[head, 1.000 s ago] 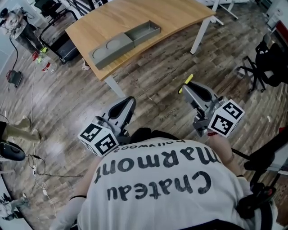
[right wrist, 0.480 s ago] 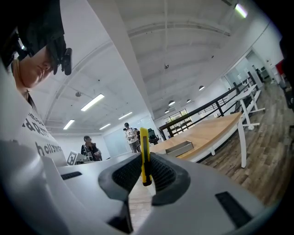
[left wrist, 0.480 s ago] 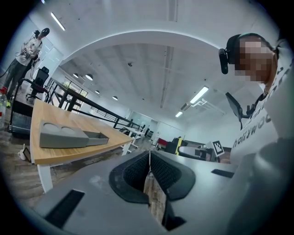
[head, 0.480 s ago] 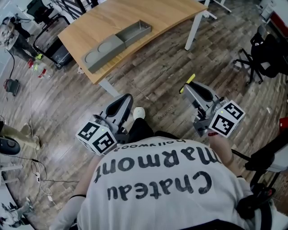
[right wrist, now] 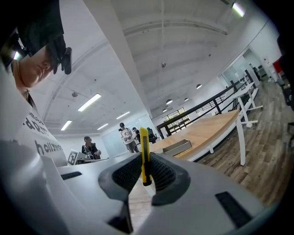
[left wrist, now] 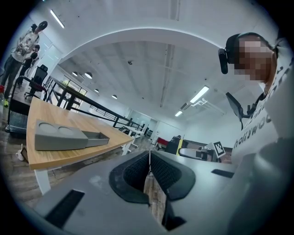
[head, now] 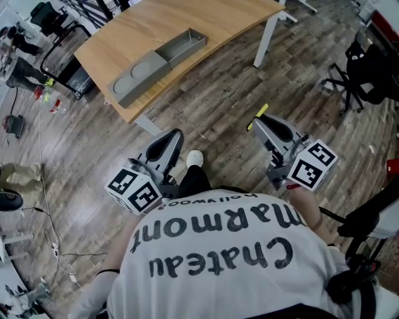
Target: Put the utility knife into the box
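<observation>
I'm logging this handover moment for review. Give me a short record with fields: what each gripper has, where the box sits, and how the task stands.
right gripper: fingers closed on the yellow utility knife, which stands upright between them
left gripper: fingers together, nothing between them
box: grey, on the wooden table, open compartment at one end
position: both grippers over the floor, apart from the table
task status: knife held, not yet in the box
</observation>
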`<state>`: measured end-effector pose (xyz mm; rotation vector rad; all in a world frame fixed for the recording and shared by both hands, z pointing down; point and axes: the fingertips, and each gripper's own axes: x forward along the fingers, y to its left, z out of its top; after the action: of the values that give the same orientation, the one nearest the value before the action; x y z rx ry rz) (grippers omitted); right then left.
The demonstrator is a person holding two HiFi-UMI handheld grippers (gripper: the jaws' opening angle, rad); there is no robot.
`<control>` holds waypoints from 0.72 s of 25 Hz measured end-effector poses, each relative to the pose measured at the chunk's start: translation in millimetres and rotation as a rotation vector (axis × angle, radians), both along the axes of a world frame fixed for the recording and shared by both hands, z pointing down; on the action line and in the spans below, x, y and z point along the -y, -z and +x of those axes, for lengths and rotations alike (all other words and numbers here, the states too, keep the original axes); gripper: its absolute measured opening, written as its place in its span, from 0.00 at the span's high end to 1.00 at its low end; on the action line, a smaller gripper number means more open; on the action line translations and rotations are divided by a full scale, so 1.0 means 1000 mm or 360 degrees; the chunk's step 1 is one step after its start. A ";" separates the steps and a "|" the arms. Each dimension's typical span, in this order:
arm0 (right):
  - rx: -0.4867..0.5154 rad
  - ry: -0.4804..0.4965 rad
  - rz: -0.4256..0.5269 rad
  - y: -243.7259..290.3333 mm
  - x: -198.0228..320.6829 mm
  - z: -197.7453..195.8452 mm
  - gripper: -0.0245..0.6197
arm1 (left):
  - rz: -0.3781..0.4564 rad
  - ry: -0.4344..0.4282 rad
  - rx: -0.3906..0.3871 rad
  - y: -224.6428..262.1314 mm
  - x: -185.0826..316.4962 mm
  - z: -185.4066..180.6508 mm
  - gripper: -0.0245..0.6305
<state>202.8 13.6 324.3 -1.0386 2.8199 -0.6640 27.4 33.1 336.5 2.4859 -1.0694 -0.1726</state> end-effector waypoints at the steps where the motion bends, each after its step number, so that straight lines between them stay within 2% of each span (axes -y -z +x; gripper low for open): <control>1: -0.0004 -0.0002 -0.0001 -0.001 0.003 -0.001 0.87 | -0.0003 0.0001 -0.0004 -0.001 0.003 -0.001 0.94; 7: -0.0014 -0.0010 -0.0004 -0.001 0.015 -0.005 0.87 | 0.0003 -0.0021 -0.0017 -0.002 0.018 -0.002 0.94; 18: -0.0021 -0.0014 -0.0050 -0.001 0.089 -0.034 0.87 | -0.0029 -0.0030 -0.0035 0.002 0.097 -0.028 0.94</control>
<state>168.7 -75.6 324.9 -1.0631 2.8233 -0.7052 -0.6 -64.4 334.7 2.4715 -1.0336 -0.1835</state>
